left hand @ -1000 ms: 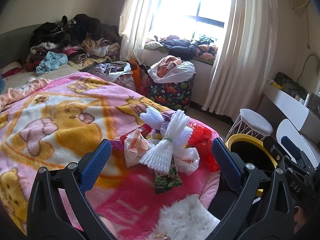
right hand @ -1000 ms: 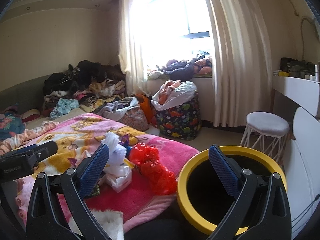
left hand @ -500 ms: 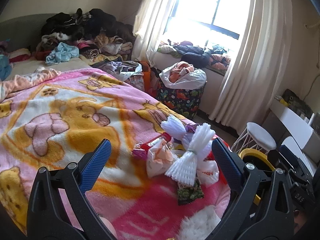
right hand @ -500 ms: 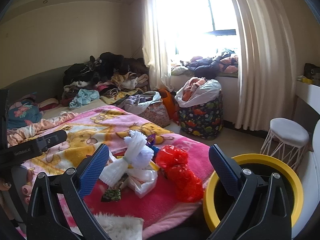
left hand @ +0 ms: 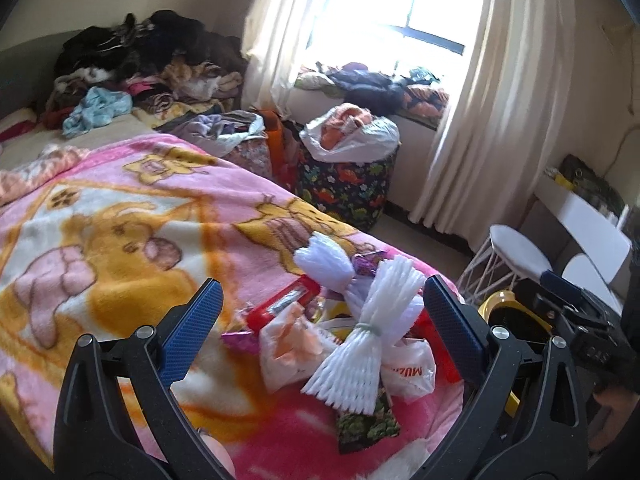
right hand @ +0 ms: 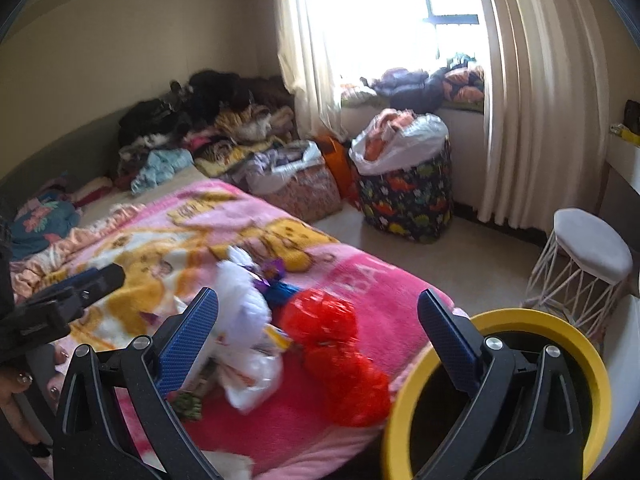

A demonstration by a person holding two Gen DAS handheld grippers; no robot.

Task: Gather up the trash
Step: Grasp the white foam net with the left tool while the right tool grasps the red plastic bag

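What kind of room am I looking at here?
Most likely a lived-in bedroom: a bed under a pink cartoon blanket, clothes heaped at its far end, and a curtained window. Wrappers and bags litter the blanket, beside a yellow-rimmed bin.

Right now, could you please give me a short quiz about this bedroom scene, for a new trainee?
1. True or false: the left gripper is shut on the white foam net.
2. Multiple choice: where does the red plastic bag lie? A) inside the yellow-rimmed bin B) on the pink blanket, beside the bin C) on the white stool
3. Fill in: the right gripper holds ____.

Key
1. False: both blue pads stand wide apart, and the net lies on the blanket between them.
2. B
3. Nothing: it is open.
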